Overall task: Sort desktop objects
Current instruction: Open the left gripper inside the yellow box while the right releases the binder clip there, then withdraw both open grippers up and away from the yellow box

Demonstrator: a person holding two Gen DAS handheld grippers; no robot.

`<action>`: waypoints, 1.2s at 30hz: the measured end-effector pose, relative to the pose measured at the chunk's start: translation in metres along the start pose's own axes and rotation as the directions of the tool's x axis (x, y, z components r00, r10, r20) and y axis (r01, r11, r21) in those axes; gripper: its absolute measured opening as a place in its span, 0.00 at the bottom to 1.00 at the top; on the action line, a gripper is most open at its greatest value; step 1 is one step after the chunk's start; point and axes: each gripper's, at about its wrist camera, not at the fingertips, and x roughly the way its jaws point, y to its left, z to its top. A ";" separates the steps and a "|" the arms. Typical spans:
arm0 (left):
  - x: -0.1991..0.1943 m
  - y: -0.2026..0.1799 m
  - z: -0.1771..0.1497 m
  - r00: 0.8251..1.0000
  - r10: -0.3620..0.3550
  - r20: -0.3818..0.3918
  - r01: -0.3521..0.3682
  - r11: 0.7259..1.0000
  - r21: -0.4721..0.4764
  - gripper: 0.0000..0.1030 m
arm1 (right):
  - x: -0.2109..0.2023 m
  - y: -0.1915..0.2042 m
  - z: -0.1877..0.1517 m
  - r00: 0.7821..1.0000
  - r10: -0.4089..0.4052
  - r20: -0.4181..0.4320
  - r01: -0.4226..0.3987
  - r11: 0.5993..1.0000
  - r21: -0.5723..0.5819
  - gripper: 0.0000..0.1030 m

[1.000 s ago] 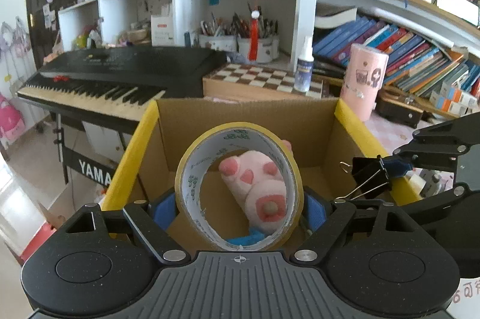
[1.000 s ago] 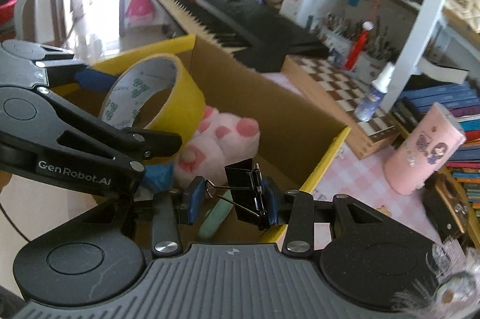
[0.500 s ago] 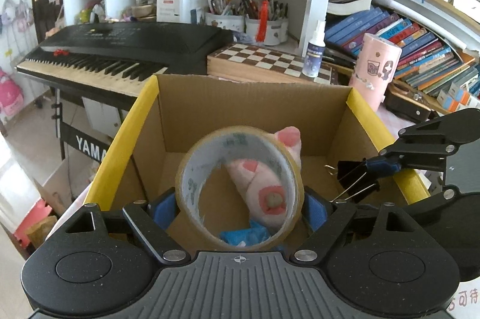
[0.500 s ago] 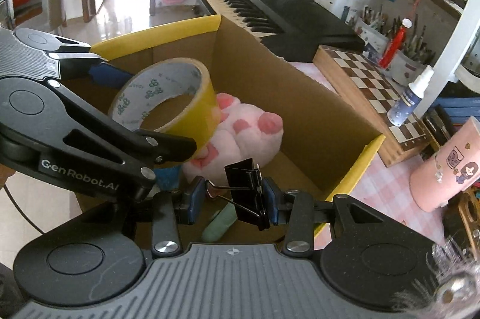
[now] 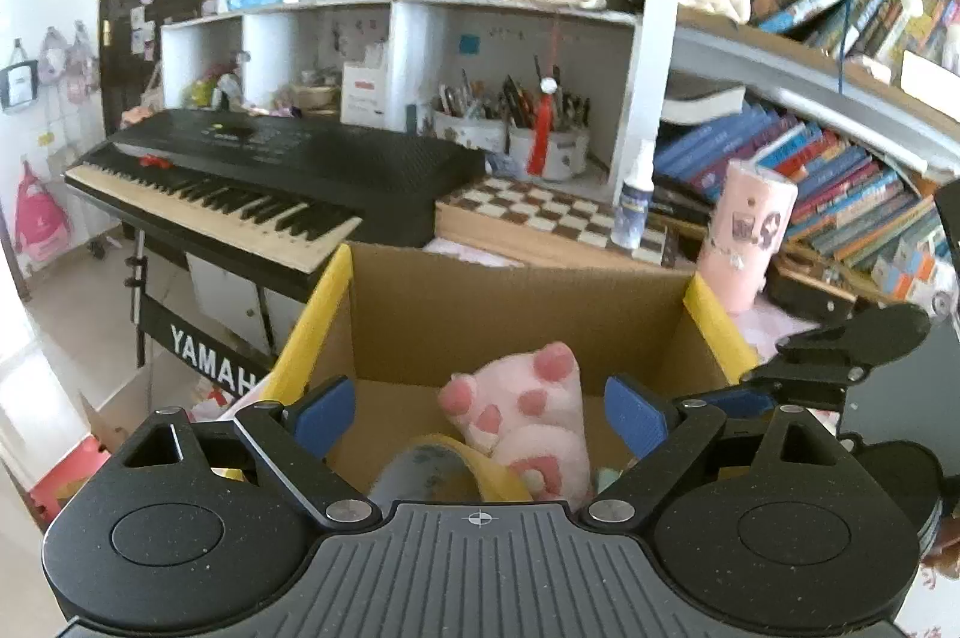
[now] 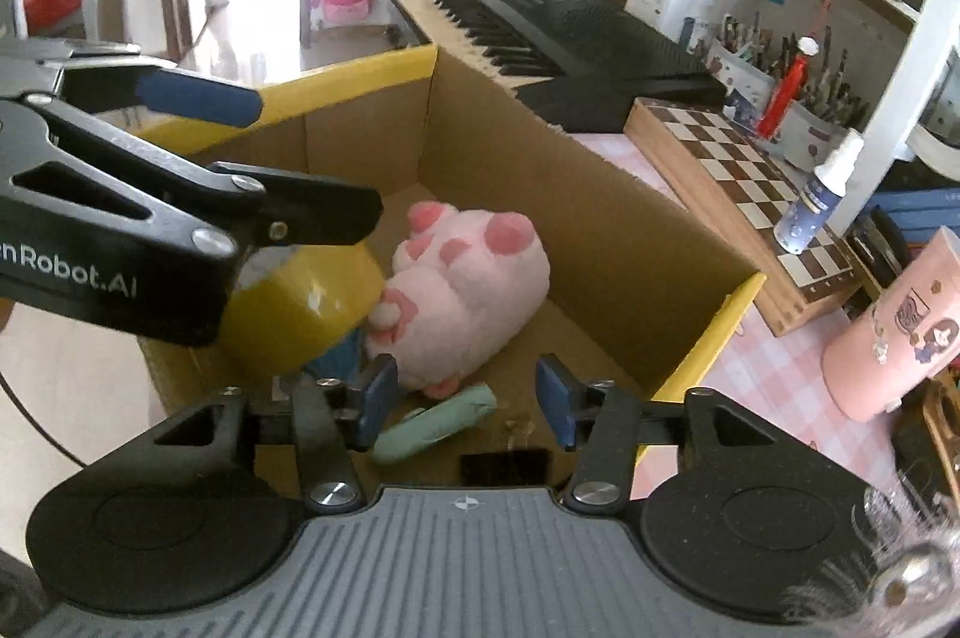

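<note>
My left gripper (image 5: 480,413) hangs over the cardboard box (image 5: 516,302), its jaws opening with nothing pressed between the blue pads (image 5: 324,410). The yellow tape roll (image 5: 444,464) lies below it in the box, against the pink plush paw (image 5: 528,422). My right gripper (image 6: 467,398) is over the box's near corner; its jaws are opening too, and nothing is between them. The black binder clip (image 6: 504,465) lies on the box floor beneath it, beside a mint-green object (image 6: 438,422). In the right wrist view the tape roll (image 6: 300,320) sits partly hidden under the left gripper (image 6: 288,158).
A black keyboard (image 5: 252,182) stands behind the box on the left. A chessboard box (image 5: 540,218), a spray bottle (image 5: 633,212) and a pink cylinder (image 5: 747,236) sit behind it on the pink checked desk (image 6: 762,380). Bookshelves (image 5: 840,170) fill the right.
The left jaws have widened and the tape roll has dropped into the box. The right jaws have spread and the binder clip has fallen to the box floor.
</note>
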 end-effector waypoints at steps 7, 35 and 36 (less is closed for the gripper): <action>-0.018 0.005 -0.004 1.000 0.010 0.029 -0.009 0.999 -0.034 0.90 | -0.027 0.000 -0.006 0.996 -0.065 0.059 0.060 0.994 0.096 0.50; -0.111 0.024 -0.058 0.999 -0.014 0.033 0.016 0.998 -0.054 0.90 | -0.137 0.074 -0.081 0.903 -0.415 0.106 0.311 0.805 0.506 0.50; -0.115 0.025 -0.060 0.999 -0.012 0.032 0.014 0.998 -0.057 0.90 | -0.139 0.079 -0.085 0.899 -0.426 0.098 0.318 0.790 0.524 0.50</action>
